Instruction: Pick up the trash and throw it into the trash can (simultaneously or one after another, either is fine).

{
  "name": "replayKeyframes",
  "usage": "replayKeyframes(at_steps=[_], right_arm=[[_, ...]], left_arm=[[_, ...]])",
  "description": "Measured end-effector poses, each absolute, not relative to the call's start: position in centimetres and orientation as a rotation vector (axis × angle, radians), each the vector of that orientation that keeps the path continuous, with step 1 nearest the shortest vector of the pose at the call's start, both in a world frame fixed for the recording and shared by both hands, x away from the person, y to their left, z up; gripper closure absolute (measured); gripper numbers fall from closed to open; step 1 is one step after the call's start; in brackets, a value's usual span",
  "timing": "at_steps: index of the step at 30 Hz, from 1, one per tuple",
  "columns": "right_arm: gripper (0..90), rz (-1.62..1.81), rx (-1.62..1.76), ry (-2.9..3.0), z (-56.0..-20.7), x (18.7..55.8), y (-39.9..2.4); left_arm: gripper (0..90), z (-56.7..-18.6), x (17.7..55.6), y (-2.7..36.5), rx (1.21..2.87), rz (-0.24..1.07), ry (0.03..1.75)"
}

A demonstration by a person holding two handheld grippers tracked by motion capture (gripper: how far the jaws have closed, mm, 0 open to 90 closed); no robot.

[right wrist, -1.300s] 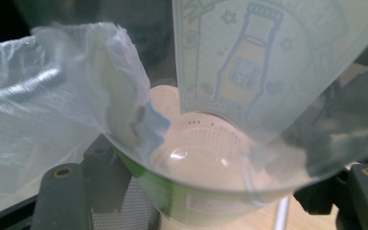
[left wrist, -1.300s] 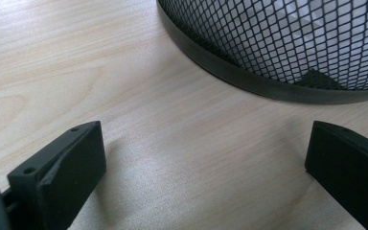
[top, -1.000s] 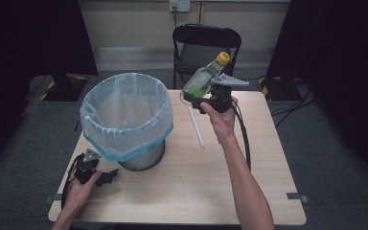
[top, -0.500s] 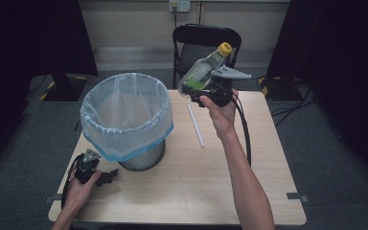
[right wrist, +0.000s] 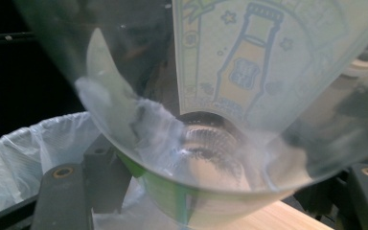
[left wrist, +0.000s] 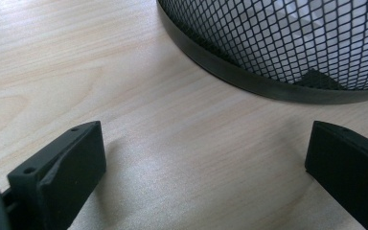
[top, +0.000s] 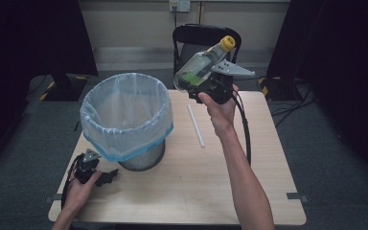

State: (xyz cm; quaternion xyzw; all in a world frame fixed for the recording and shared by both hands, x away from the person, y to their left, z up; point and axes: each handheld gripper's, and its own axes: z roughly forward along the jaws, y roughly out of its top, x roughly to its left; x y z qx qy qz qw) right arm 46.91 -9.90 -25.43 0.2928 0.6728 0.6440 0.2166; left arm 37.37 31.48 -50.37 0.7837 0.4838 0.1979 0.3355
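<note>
Right gripper (top: 205, 85) clamped one clear plastic bottle with yellow cap (top: 202, 64) above the table; left gripper (left wrist: 206, 167) rested wide apart beside one black mesh bin with blue liner (top: 124, 120); one white straw (top: 195, 125) lay flat

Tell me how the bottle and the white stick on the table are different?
The bottle is held up in the air by the right gripper, while the white stick lies flat on the table. The bottle is fat and see-through with a yellow cap; the stick is thin and plain white. Both are right of the bin.
</note>
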Motion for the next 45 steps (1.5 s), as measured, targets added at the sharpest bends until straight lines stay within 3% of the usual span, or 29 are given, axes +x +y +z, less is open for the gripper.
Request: replayKeyframes(at_steps=[22, 45], right_arm=[[27.5, 1.898, 0.711, 1.922, -23.0, 45.8, -5.8], [27.4, 1.899, 0.659, 2.156, -24.1, 46.6, 0.3]], left_arm=[[0.0, -50.4, 37.4, 31.5, 2.045, 0.517, 1.262], [0.0, -50.4, 37.4, 31.5, 2.045, 0.516, 1.262]])
